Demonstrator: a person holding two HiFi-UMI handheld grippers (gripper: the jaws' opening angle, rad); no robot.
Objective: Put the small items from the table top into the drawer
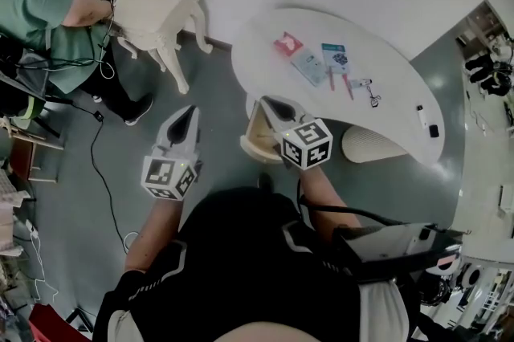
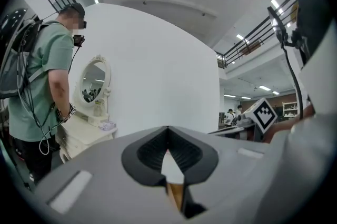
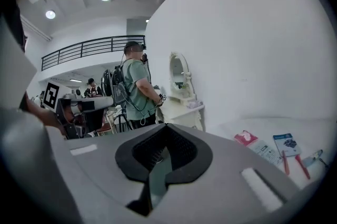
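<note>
The table (image 1: pixel 393 91) is white, the packet (image 1: pixel 287 42) red, the card (image 1: pixel 335 57) blue, the floor (image 1: pixel 205 95) grey.

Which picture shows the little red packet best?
The head view: the red packet lies whole, seen from above. The right gripper view shows it slanted, off to the side. The left gripper view misses it.

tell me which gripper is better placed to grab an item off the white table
Right. The right gripper hangs by the white table edge, near the red packet; the left gripper is over the floor, farther from it.
</note>
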